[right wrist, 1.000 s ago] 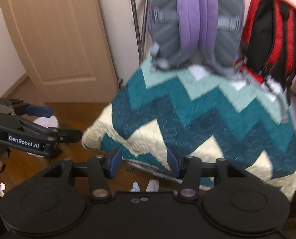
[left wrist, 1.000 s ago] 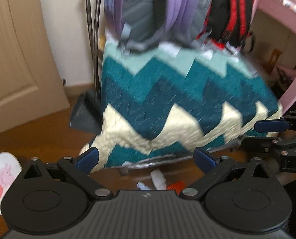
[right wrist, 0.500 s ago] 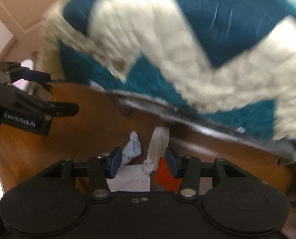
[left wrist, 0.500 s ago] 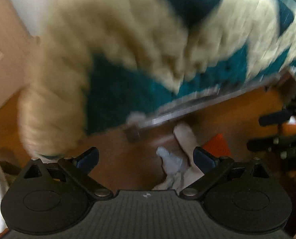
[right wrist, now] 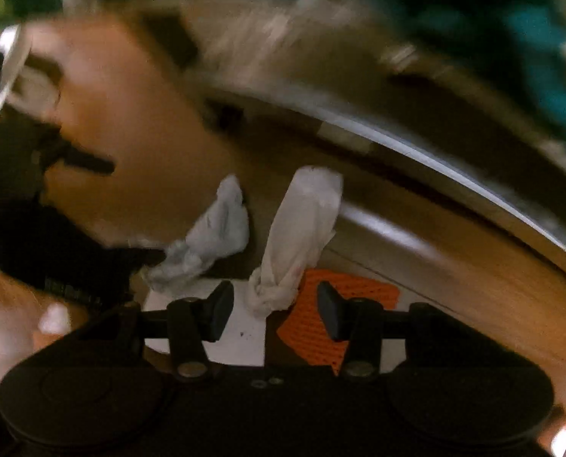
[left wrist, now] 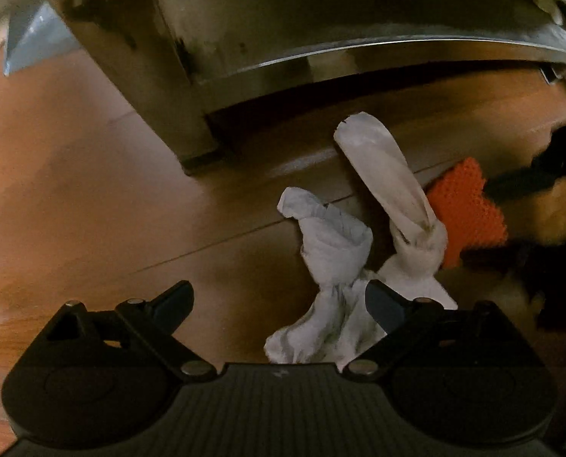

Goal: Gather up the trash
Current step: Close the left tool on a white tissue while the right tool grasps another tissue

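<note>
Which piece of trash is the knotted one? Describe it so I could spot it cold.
Look at the wood floor just in front of the metal bed rail. Three scraps lie together there. The knotted tissue is the long cream one in the middle, between a crumpled pale tissue and an orange mesh scrap.

Right claw (right wrist: 275,310) points down at the wooden floor (right wrist: 454,289), jaws spread wide, nothing pressed between the pads. Knotted cream tissue (right wrist: 302,236) stands just ahead of the gap, its knot between the fingertips. Crumpled pale-blue tissue (right wrist: 214,236) lies left of it, apart from it. Orange mesh piece (right wrist: 321,327) lies flat beside the knot, under the right finger. White sheet (right wrist: 241,339) lies under the left finger. Left claw (right wrist: 54,262) shows dark and blurred at left edge. Metal rail (right wrist: 454,163) curves across above; teal blanket (right wrist: 542,76) blurred at top.
</note>
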